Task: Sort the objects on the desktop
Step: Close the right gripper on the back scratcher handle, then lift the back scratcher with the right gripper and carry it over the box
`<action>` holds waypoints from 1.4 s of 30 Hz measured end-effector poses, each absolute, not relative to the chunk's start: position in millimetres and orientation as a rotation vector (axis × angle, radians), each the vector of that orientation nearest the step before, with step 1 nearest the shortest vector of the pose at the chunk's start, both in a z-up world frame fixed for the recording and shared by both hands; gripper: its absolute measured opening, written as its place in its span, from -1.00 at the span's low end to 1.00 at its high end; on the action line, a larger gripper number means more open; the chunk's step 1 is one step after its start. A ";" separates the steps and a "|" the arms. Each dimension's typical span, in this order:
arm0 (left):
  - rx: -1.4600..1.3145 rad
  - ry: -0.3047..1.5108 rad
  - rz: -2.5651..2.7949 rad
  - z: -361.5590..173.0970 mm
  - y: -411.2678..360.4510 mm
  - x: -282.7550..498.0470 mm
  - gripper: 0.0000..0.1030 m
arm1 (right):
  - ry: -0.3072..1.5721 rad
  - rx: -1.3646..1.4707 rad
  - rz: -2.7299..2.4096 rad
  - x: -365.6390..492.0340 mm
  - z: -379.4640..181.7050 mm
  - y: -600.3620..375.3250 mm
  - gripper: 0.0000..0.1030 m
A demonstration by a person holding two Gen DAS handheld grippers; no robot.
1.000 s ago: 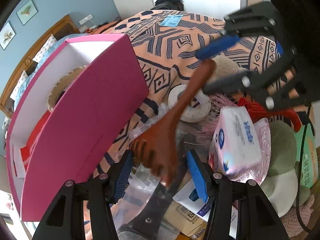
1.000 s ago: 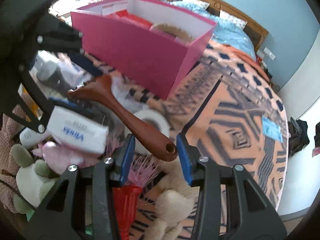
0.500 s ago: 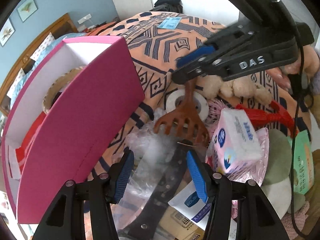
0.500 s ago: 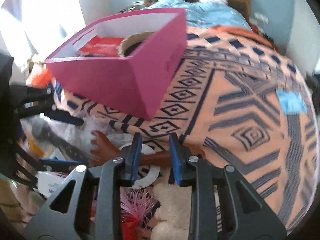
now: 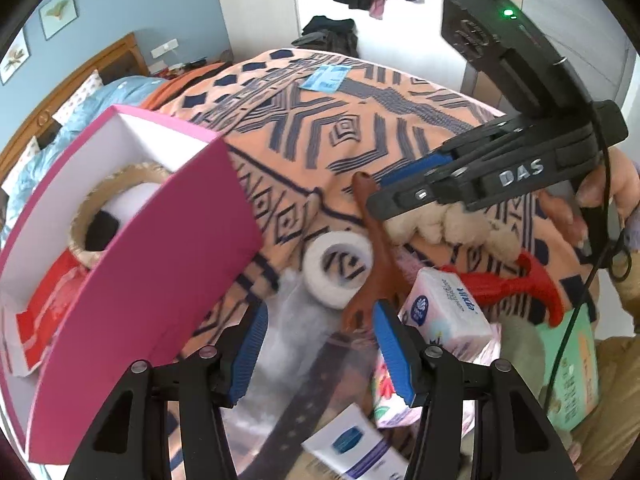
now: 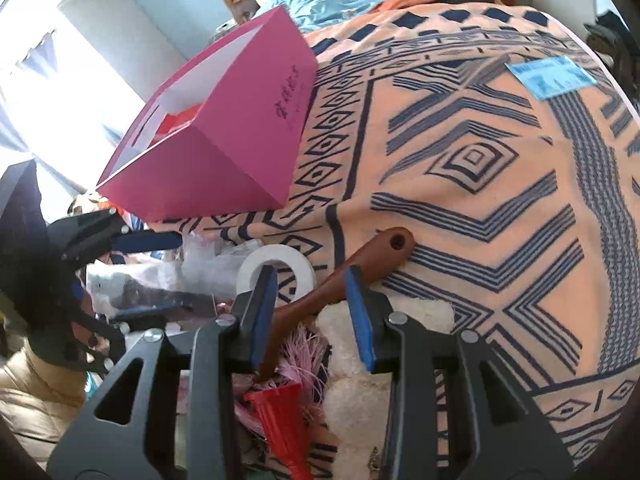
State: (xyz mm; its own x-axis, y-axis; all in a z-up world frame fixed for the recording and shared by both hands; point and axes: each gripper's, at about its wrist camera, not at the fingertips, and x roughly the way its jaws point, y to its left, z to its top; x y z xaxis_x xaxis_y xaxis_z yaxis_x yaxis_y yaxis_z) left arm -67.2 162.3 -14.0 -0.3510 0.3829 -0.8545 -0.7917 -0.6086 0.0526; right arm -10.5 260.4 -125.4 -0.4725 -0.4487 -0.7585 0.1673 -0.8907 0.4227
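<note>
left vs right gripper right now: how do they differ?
The right gripper straddles the brown back scratcher handle, jaws opening; the left gripper has only the scratcher's claw end near one pad, not gripped. Right stands narrower, left wider. Both have blue pads and point down at the clutter.

The clearest lettering is "DAS", in raised pale capitals on the black side of the right gripper [image 5: 404, 184], seen from the left wrist view. The white tissue pack [image 5: 448, 312] carries a blue brand word along its top edge that looks like "Vinda", with a round blue emblem on its end face. The pink box [image 6: 224, 136] has a short line of dark script printed on its side wall, too slanted and small to read. A white tube [image 5: 352, 452] bears a blue label whose words I cannot make out. The blue paper slip [image 6: 550, 74] on the patterned bedspread [image 6: 480, 160] shows print that stays illegible.
</note>
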 end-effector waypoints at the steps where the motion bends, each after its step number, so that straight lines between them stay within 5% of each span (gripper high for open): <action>1: -1.104 0.604 2.006 -15.4 165.3 -67.0 0.05 | -0.410 1.369 -2.384 -12.0 -126.3 260.7 -0.26; 21: -1.165 0.472 1.968 -31.0 167.4 -73.2 0.02 | -0.330 1.493 -2.398 -46.5 -145.8 238.6 0.01; 25: -1.180 0.445 1.971 -33.1 165.9 -75.8 0.02 | -0.257 1.473 -2.440 -43.6 -146.1 233.4 -0.36; 32: -1.189 0.431 1.982 -33.5 162.5 -76.7 0.02 | -0.363 1.470 -2.385 -50.4 -149.7 236.2 -0.36; 42: -1.217 0.293 1.980 -30.8 148.4 -88.5 0.02 | -0.417 1.275 -2.378 -31.4 -125.3 233.6 -0.63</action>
State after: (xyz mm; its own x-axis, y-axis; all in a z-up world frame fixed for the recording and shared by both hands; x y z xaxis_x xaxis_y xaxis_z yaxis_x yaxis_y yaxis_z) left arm -88.5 148.4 -30.8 -0.2395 0.4951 -0.8352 -0.7158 -0.6712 -0.1926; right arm -31.4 233.6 -125.3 -0.4985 -0.4853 -0.7183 0.2122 -0.8717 0.4417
